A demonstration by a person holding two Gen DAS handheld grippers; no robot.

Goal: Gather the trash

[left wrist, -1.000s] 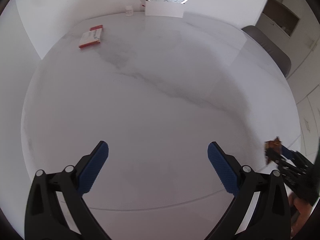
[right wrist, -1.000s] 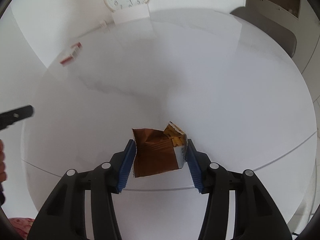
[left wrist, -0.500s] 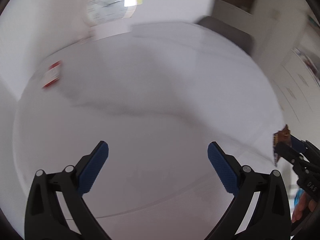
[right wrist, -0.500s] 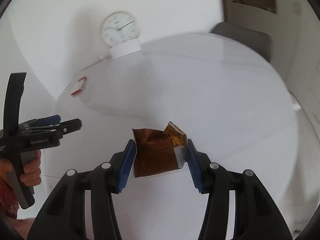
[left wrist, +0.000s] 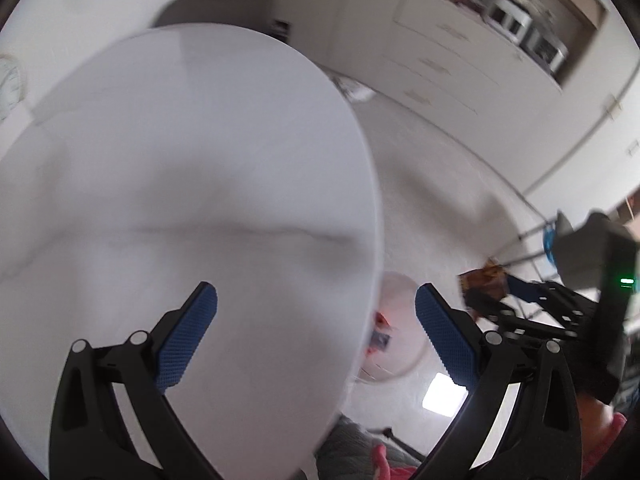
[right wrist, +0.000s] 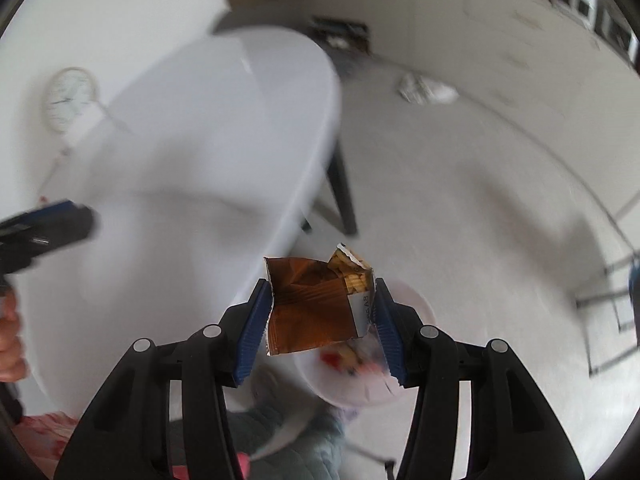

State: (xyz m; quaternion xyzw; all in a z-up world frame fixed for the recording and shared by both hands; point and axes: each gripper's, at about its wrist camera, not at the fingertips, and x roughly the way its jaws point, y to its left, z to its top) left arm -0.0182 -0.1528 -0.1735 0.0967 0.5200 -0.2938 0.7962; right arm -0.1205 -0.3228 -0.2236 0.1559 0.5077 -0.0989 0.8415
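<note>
- Right gripper point(right wrist: 322, 318) pinches a brown wrapper point(right wrist: 316, 308) above what looks like a white bin point(right wrist: 360, 384).
- Left gripper point(left wrist: 316, 328) gapes wide, empty, over the table point(left wrist: 180, 160) edge.

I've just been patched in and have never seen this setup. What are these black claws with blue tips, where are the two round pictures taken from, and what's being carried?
No robot here: a person holds a two-finger claw in each hand, with a wide-angle camera on each looking along its fingers. One view is from the left gripper, open and empty over the white table. The other is from the right gripper, shut on a torn brown snack wrapper, past the table edge and above a white bin on the floor that already has scraps in it. Both views are blurred.
</note>
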